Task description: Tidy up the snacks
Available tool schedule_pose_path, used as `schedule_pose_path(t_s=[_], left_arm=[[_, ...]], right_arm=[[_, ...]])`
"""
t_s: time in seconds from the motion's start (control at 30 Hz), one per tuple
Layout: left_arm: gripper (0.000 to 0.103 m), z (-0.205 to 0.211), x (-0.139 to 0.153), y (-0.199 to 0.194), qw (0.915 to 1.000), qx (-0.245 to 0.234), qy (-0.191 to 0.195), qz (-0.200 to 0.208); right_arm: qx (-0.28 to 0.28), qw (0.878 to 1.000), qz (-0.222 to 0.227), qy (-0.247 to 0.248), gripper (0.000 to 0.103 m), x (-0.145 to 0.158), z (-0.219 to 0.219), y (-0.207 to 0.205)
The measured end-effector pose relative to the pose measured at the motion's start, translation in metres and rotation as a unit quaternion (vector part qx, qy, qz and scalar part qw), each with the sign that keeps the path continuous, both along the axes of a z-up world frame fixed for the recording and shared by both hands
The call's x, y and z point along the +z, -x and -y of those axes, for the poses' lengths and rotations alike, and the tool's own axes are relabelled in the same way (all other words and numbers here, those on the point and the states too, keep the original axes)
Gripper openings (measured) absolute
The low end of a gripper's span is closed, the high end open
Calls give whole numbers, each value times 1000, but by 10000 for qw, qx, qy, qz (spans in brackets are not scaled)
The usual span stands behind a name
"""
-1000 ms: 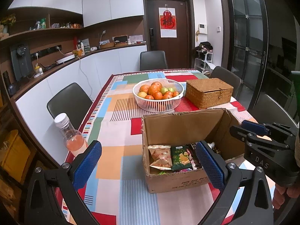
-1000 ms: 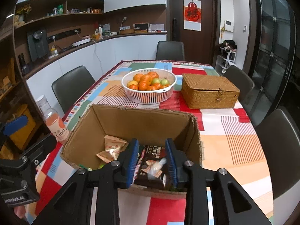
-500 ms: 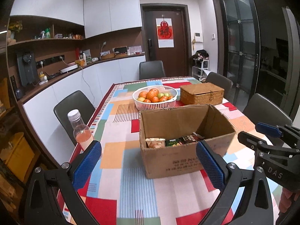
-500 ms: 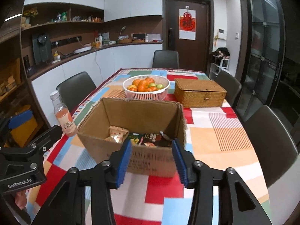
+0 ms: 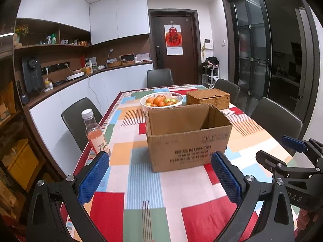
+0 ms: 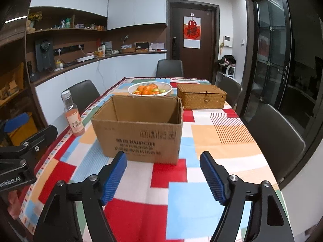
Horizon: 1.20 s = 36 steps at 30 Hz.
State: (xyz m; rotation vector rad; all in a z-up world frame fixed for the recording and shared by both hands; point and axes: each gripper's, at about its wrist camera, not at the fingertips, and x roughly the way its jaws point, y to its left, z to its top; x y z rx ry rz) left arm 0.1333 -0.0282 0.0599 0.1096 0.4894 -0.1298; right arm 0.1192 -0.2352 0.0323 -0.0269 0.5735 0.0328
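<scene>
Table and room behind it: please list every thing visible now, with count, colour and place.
cardboard box: 1, brown, open, table middle
fruit basket: 1, white, oranges and green fruit, behind box
wicker box: 1, tan, lid closed, right of basket
drink bottle: 1, clear with pink drink, left table edge
tablecloth: 1, multicoloured blocks
chairs: 5, dark grey, around table
door: 1, dark brown, red poster
left tongs: blue pads, open, empty
right tongs: blue pads, open, empty

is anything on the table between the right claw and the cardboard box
Nothing visible does. Only bare tablecloth lies between the open right claw and the cardboard box. The drink bottle stands off to the box's left.
</scene>
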Motion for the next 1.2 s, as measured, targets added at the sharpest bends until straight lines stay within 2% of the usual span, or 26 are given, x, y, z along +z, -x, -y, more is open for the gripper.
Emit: schedule_pose_path(t_s=[0.47,0.83,1.2], left_arm=[[103,-8,-3,41,10000,45,-61,57],[103,-11,5,59,9998,80,-4,206],[103,-10,8,63,9998,40,-1,182]], right_arm=[[10,9999,-24,-113,77,-3,-4,38],[39,9997,92,-221,77,5,-7,55],[61,9995,193,-260,77,8,-5,63]])
